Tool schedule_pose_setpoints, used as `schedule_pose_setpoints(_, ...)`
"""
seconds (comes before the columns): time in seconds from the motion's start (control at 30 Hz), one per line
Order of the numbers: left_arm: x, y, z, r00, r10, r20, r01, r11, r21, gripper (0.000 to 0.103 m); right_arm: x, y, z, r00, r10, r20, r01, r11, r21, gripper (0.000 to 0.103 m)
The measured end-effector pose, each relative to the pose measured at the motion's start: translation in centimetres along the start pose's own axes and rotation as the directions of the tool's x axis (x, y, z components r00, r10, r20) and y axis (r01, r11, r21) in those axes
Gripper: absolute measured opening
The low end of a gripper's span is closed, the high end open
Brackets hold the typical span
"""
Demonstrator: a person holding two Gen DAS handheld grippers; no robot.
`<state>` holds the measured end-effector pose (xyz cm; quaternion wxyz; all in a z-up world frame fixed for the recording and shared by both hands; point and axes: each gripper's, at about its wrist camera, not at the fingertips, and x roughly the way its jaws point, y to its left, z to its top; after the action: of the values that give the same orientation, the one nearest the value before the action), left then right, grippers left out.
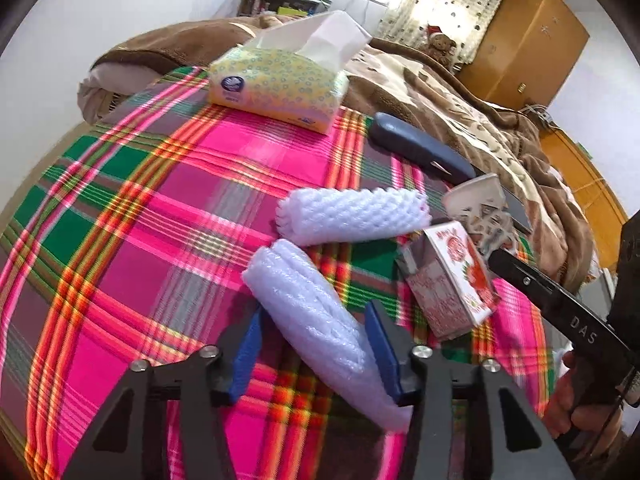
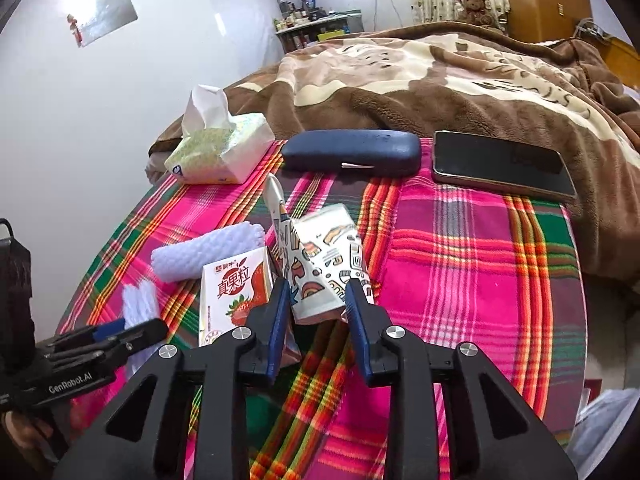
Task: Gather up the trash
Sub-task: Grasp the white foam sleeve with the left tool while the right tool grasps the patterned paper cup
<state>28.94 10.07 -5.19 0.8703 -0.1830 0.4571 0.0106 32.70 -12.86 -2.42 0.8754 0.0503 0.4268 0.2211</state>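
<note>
Plaid cloth (image 1: 132, 216) in pink, green and orange covers the near part of a bed; a brown blanket (image 2: 400, 80) lies beyond it.

Left gripper (image 1: 316, 344): the jaws stand on either side of a white foam net sleeve (image 1: 308, 304), and the right pad touches it. Whether the left pad presses cannot be told. The sleeve's long axis runs diagonally, from near right to far left, crossing the jaw gap at an angle.

Right gripper (image 2: 318, 292): the jaws pinch the near end of a patterned paper carton (image 2: 324, 264), which is crumpled and tilts away toward the far side. Its long axis lies roughly along the fingers.

Outward from the grippers:
- Second foam net sleeve (image 1: 352, 212), lying crosswise just beyond the first. Left gripper is nearer.
- Strawberry milk carton (image 2: 236, 288), between the two grippers, just left of the right gripper.
- Tissue pack (image 1: 280, 84), far left.
- Dark blue glasses case (image 2: 352, 152), far centre.
- Phone (image 2: 504, 164), far right.

Count: foam sleeves, two; cartons, two; tissue pack, case and phone, one each.

Judgement: four trash items remain on the cloth.
</note>
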Motion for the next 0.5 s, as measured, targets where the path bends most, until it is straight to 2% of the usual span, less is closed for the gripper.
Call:
schedule_pose_setpoints(0.07, -0.1, -0.4, -0.3, 1.000, -0.001, -0.008, 0.001, 1.000, 0.027, 0.045, -0.6, -0.1, -0.2, 1.000, -0.002, 0.012, 0.002, 1.000, 0.005, 0.029)
schedule_pose_setpoints(0.23, -0.5, -1.4, -1.3, 0.999, -0.033, -0.037, 0.036, 0.996, 0.083, 0.044, -2.2, -0.4, -0.9, 0.999, -0.006, 0.036, 0.005, 0.999, 0.034, 0.029)
schedule_pose_setpoints(0.33, -0.8, -2.6, -2.2, 0.999, -0.016, -0.049, 0.024, 0.987, 0.161, 0.044, -2.8, -0.2, -1.5, 0.999, -0.020, 0.042, 0.019, 0.999, 0.036, 0.029)
schedule_pose_setpoints(0.4, -1.1, -2.8, -2.6, 0.998, -0.028, -0.057, 0.037, 0.986, 0.166, 0.045, -3.0, -0.1, -2.0, 0.999, -0.023, 0.036, 0.022, 0.999, 0.041, 0.029)
schedule_pose_setpoints(0.43, -1.3, -2.9, -2.9, 0.997, -0.038, -0.065, 0.048, 0.985, 0.166, 0.047, -3.1, -0.1, -2.3, 0.999, -0.019, 0.038, 0.018, 0.999, 0.045, 0.029)
schedule_pose_setpoints(0.5, -1.4, -3.0, -3.3, 0.998, -0.008, -0.055, 0.018, 0.985, 0.174, 0.054, -3.4, 0.0, -3.0, 0.999, -0.029, 0.037, 0.027, 0.998, 0.055, 0.029)
